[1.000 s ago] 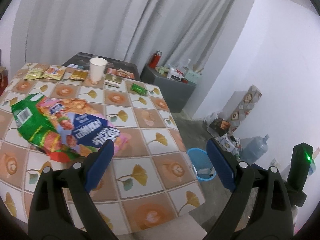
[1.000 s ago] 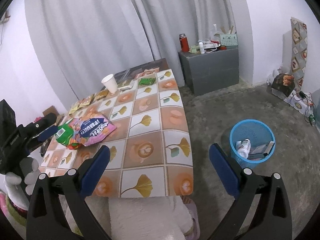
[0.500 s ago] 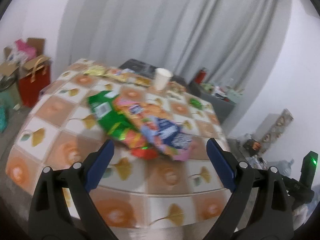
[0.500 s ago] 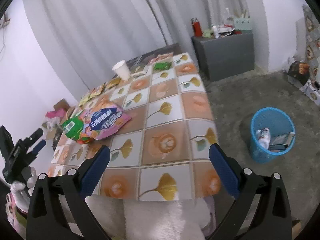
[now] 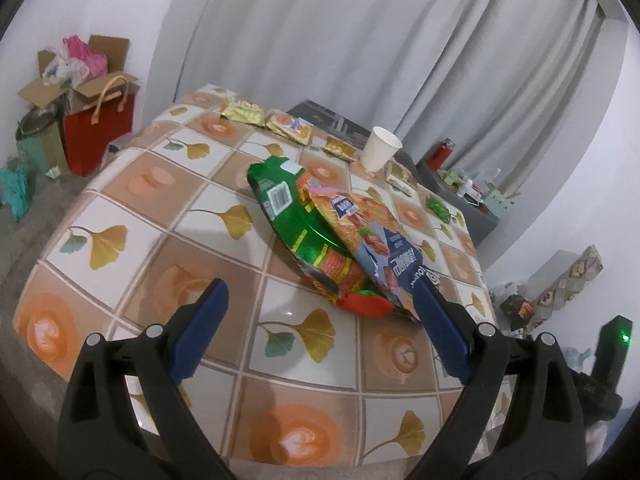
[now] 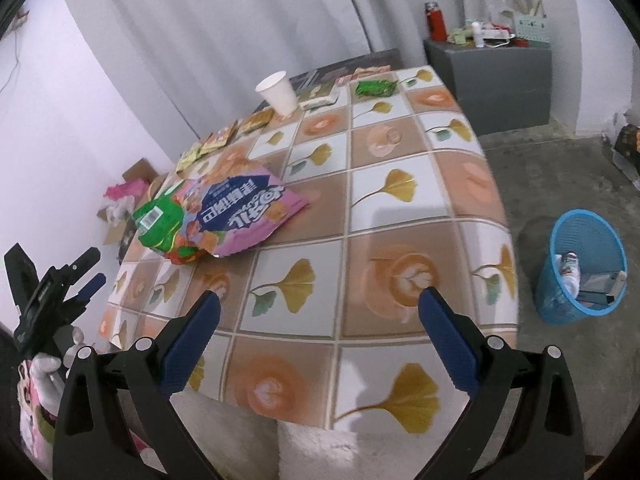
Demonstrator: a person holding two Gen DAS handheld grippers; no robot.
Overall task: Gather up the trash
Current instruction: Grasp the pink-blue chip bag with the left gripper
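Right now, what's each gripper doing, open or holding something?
Left gripper: open, holding nothing, above the table.
Right gripper: open, holding nothing.

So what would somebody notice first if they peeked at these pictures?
Probably the pile of bright snack bags, green, orange and pink, lying in the middle of the leaf-patterned table. Then the blue bin on the floor beside the table, already holding some trash, and the white paper cup standing near the far edge.

Soft, even indoor light, fairly bright. Faint finger shadows fall on the glossy worktop (image 5: 132,184), which shows small glare spots. Strong fisheye bending and dark corners; slight motion blur in both views.
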